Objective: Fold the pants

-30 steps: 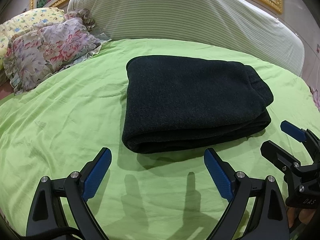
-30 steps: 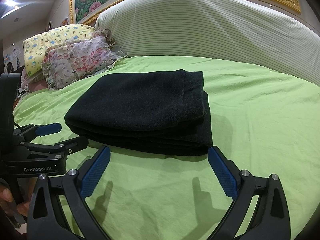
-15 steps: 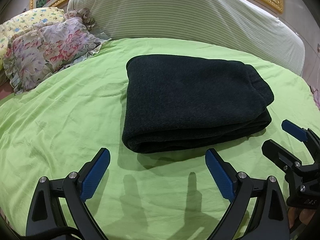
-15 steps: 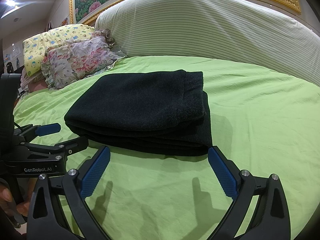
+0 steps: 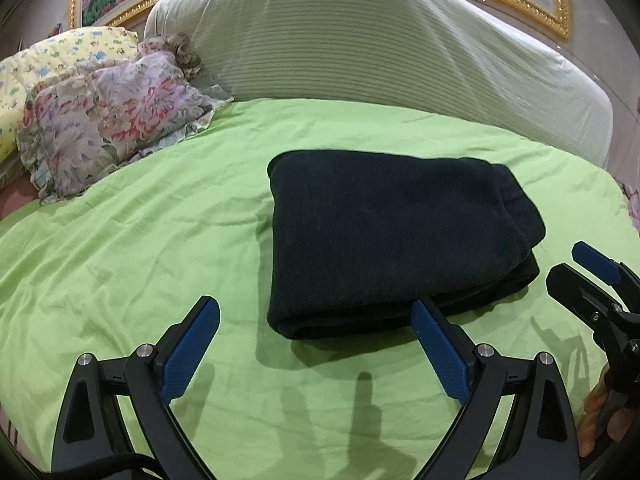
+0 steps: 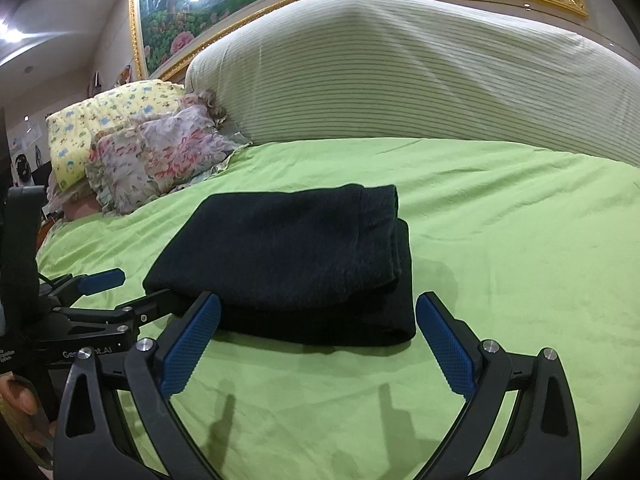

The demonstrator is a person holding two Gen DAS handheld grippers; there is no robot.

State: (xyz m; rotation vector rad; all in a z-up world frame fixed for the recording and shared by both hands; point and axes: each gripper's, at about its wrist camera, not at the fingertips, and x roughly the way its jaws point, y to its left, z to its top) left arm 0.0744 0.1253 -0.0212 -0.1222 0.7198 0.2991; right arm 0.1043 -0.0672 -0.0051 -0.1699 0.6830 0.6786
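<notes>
A: Both cameras sit closer to the bed than half a second ago, and the dark pants (image 5: 392,240) lie folded into a thick rectangle in the middle of the green sheet (image 5: 132,248), exactly where they were.

B: The stack hasn't shifted. The left gripper (image 5: 316,344) has its blue pads spread wide with nothing between them, and its right pad (image 5: 438,350) now overlaps the near edge of the pants in view, where before it was short of them.

A: Whether it touches the fabric, I cannot tell (the fisheye flattens that edge).

B: Over on the right gripper (image 6: 318,340), the fingers are also wide apart and empty, framing the near fold of the pants (image 6: 296,256), closer than a moment ago.

A: The left tool shows at that view's left edge, beside the pants' near left corner.

B: Behind it all, the floral pillow (image 5: 108,120) and striped bolster (image 5: 380,48) are unchanged at the head of the bed.
</notes>
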